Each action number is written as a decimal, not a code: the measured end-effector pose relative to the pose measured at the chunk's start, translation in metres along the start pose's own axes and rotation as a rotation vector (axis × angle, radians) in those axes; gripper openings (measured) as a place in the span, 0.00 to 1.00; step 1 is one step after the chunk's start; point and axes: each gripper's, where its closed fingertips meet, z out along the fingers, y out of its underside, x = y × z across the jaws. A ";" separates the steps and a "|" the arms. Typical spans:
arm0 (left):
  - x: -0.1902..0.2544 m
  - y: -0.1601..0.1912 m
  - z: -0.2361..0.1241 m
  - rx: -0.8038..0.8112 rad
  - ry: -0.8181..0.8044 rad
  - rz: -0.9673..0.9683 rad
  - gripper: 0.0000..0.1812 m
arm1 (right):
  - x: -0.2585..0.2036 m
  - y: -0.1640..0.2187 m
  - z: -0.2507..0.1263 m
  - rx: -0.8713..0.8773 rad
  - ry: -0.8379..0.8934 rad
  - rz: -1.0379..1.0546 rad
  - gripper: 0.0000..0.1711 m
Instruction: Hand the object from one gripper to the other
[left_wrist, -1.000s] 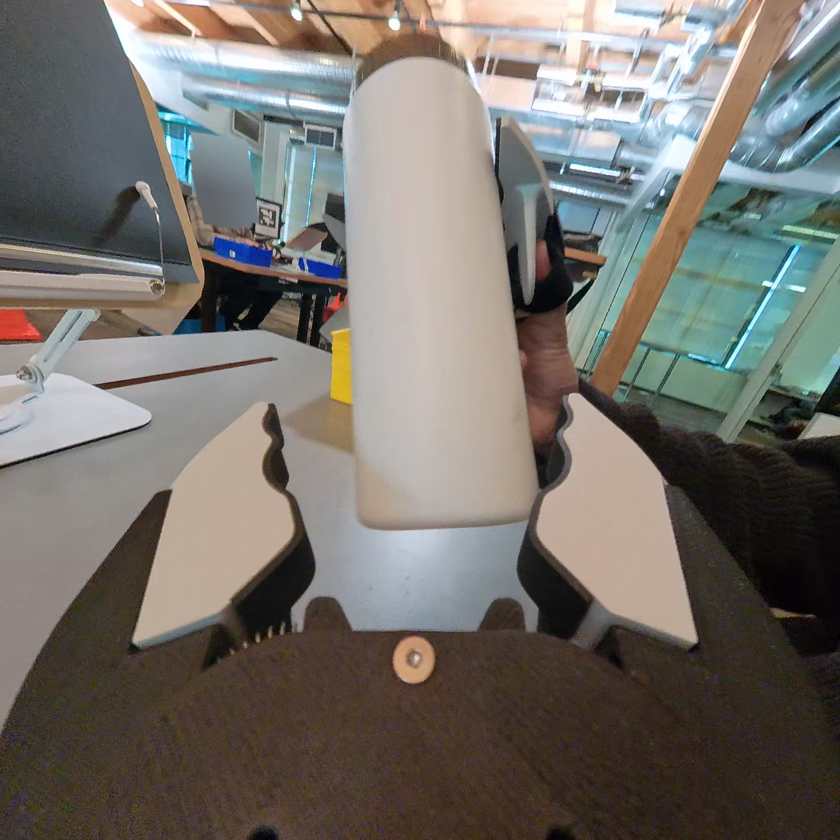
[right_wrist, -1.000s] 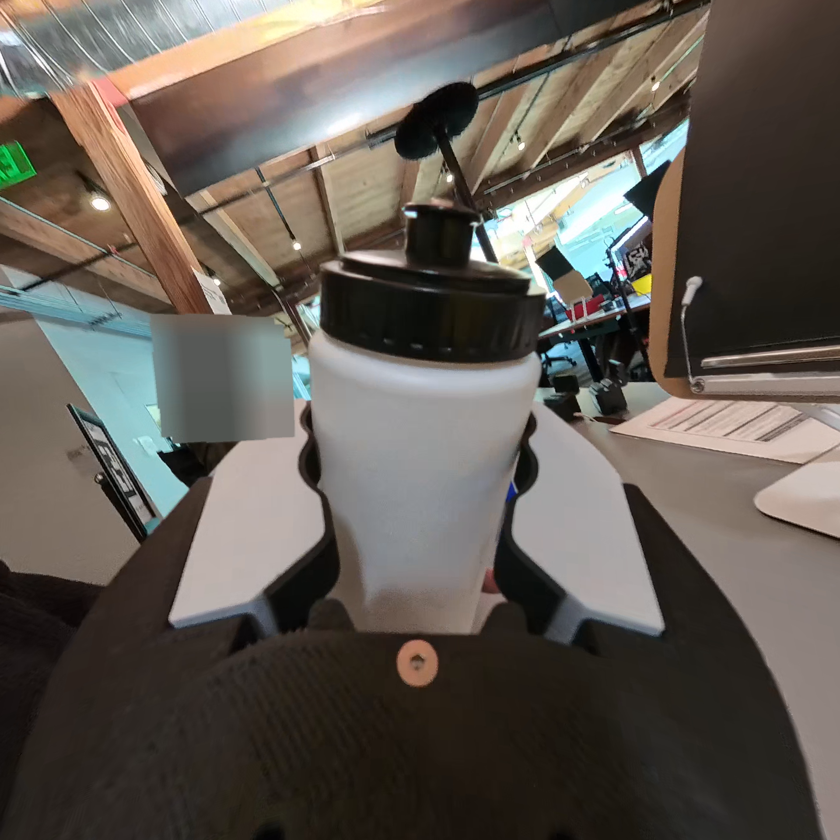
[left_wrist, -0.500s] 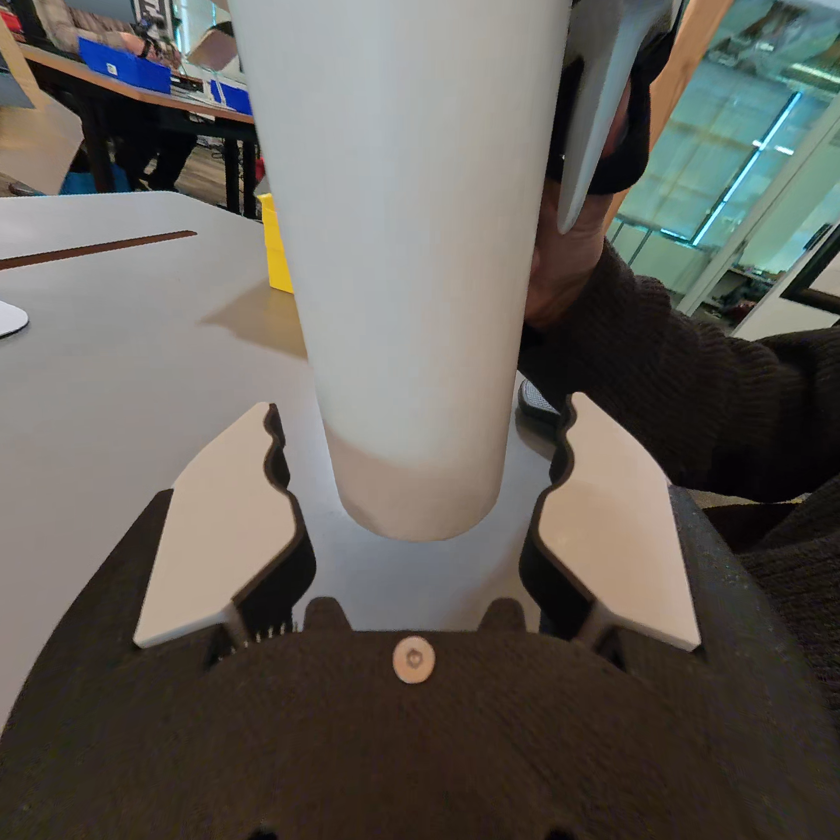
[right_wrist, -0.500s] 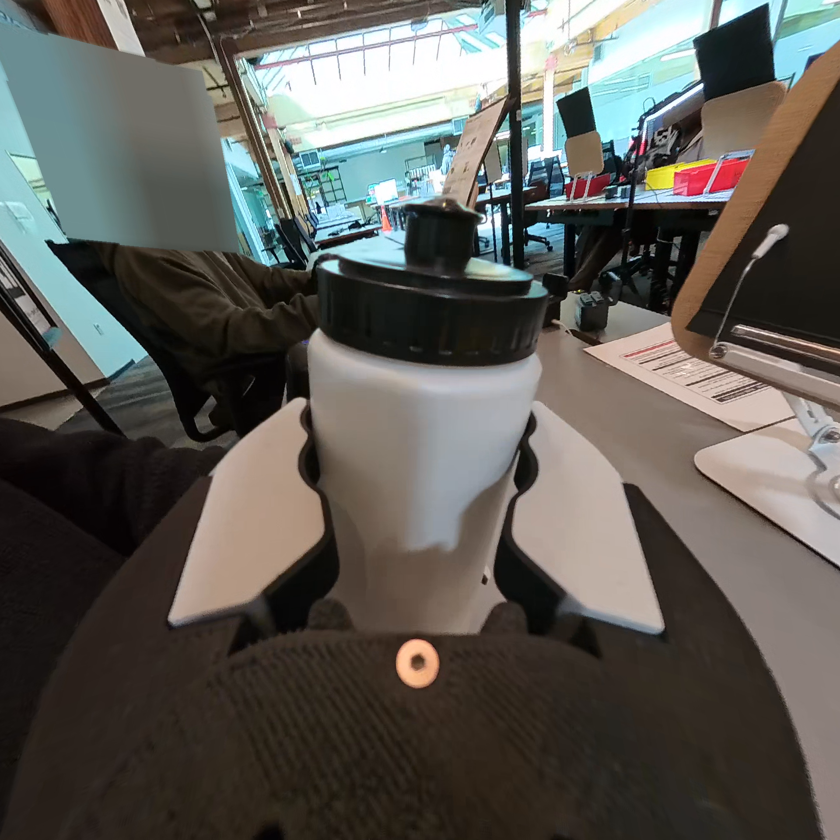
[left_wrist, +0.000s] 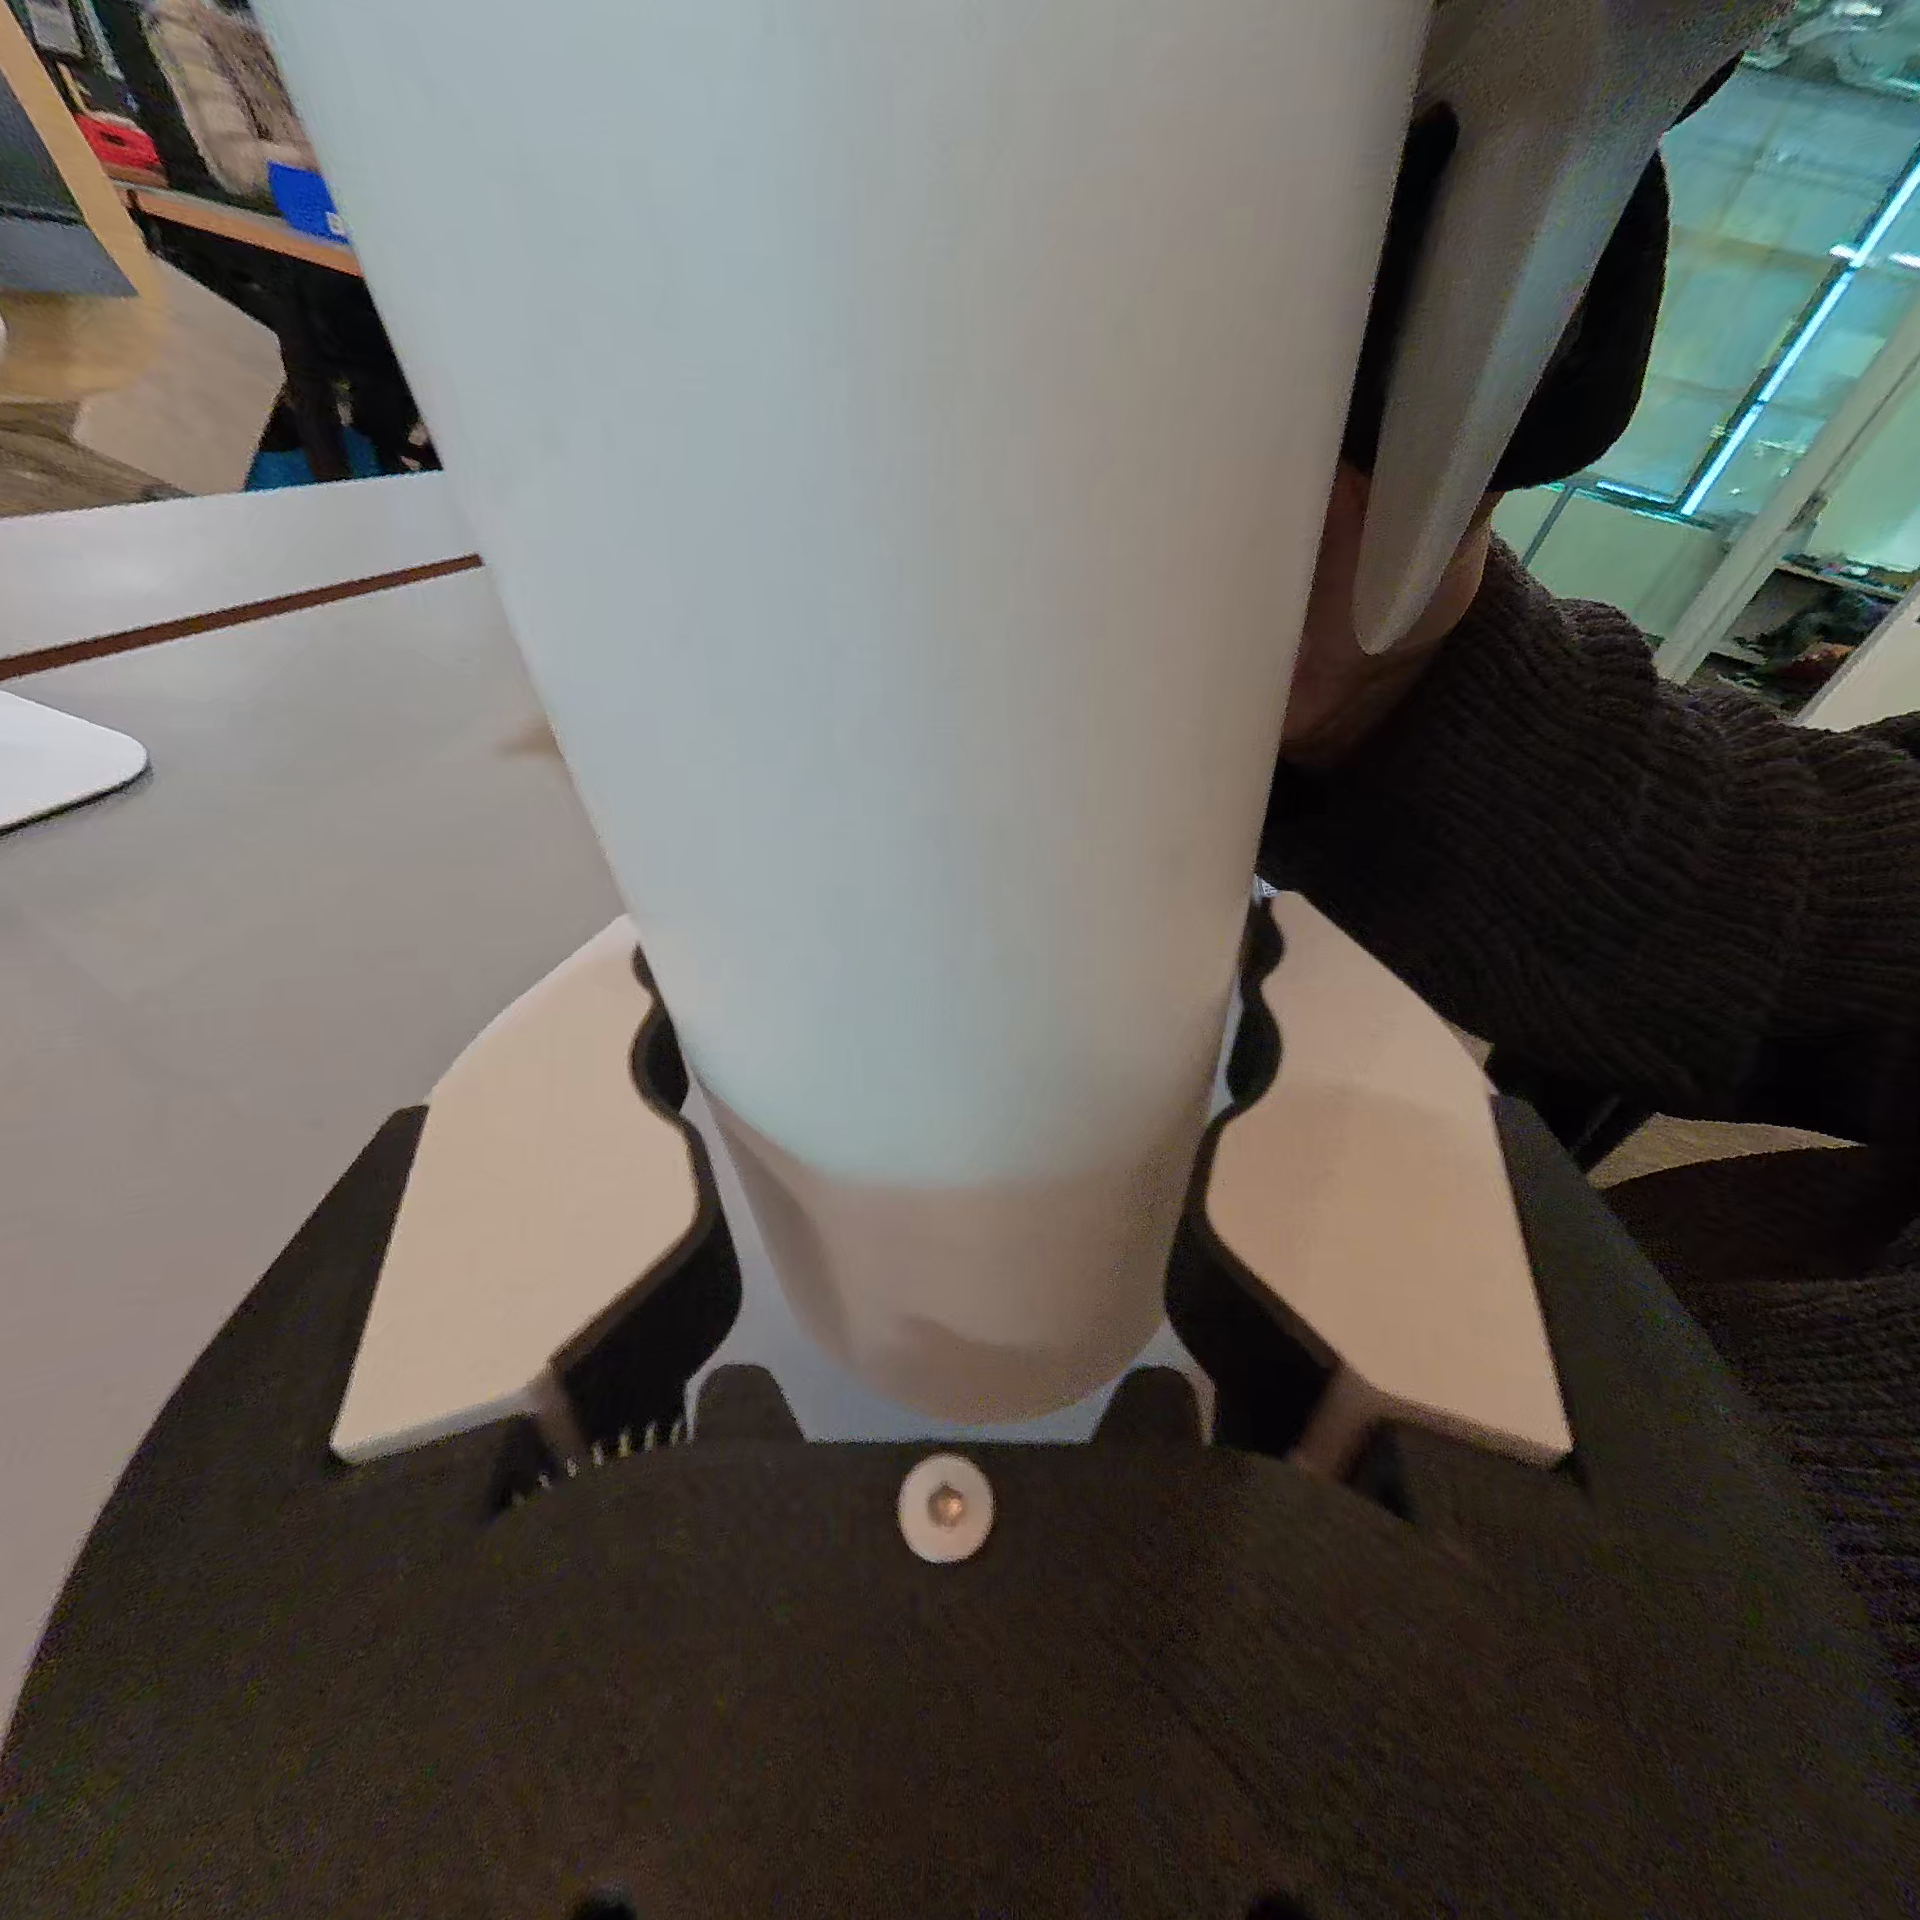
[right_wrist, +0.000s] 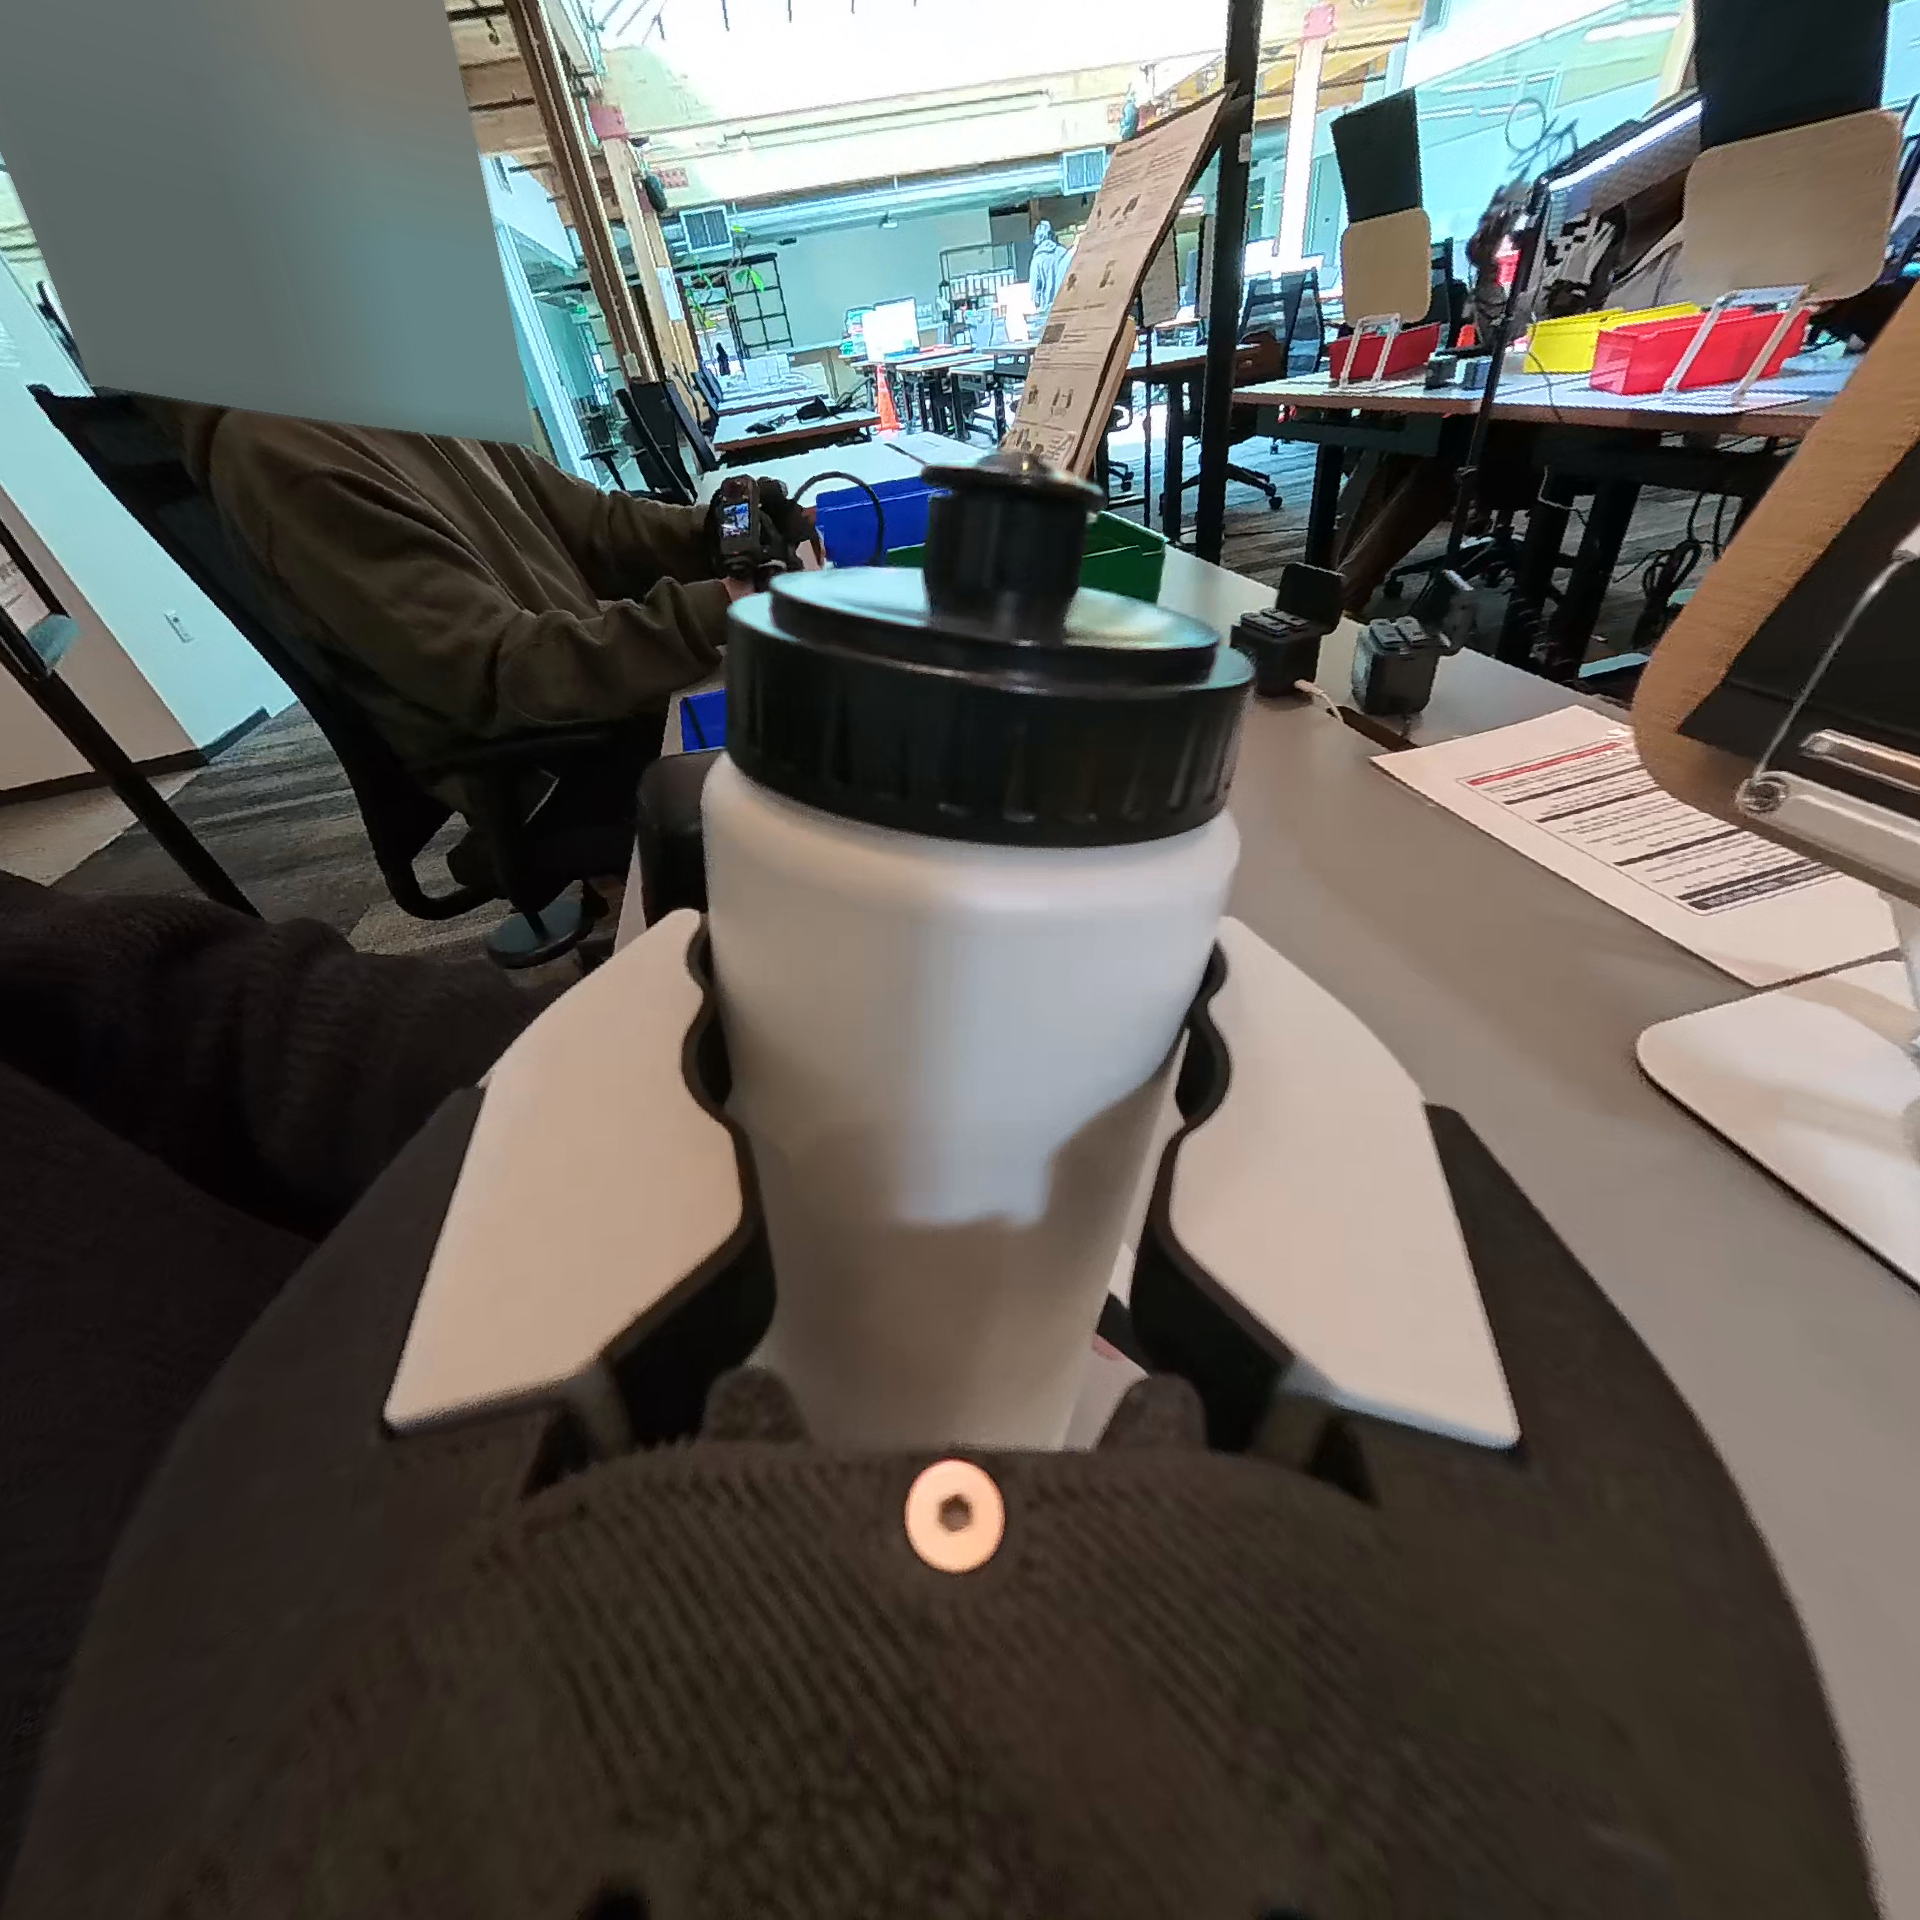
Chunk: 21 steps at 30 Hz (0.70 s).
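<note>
**Hidden or unclear**
- In the left wrist view the bottle (left_wrist: 883, 520) fills the frame. Its top is cut off by the upper edge, so cap and neck are not visible there.
- My left gripper (left_wrist: 951, 966) has one finger on each side of the bottle's base. The frame is motion-blurred. The left-hand finger appears to meet the bottle wall, and a thin light sliver shows along the other finger. I cannot tell whether this gripper is clamping the bottle or only flanking it closely.
- Of my right gripper, this view shows only one grey finger (left_wrist: 1455, 364), lying along the bottle's upper right side. The other finger is behind the bottle.
- In the right wrist view the bottle's lower part (right_wrist: 966, 1039) is hidden behind my right gripper's body.

**Grip state and object position**
- My right gripper (right_wrist: 956, 966) pinches the bottle just below its shoulder, with both fingers pressed against the white wall.
- The bottle is held in the air above the grey table (left_wrist: 260, 935), its base seated between my left fingers.

**Count**
- Bottles: one, white.
- Caps: one, black and ribbed (right_wrist: 987, 727), with one pull spout (right_wrist: 1013, 551).
- Grippers: two, each with two fingers.
- Dark knit sleeves: one, beside the bottle (left_wrist: 1558, 831).
- Printed sheets on the table: one (right_wrist: 1662, 831).
- White stand bases: one (right_wrist: 1787, 1101).
- Seated persons in the background: one (right_wrist: 436, 603).
</note>
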 end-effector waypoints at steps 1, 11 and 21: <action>-0.001 -0.001 -0.001 0.007 -0.006 0.011 0.56 | 0.000 0.000 0.000 0.002 0.003 -0.006 0.51; -0.007 -0.015 -0.007 0.055 -0.073 0.078 0.55 | 0.000 -0.015 -0.007 0.069 -0.005 -0.002 0.51; -0.040 -0.039 -0.033 0.136 -0.196 -0.031 0.54 | 0.029 -0.025 -0.027 0.112 0.120 -0.010 0.59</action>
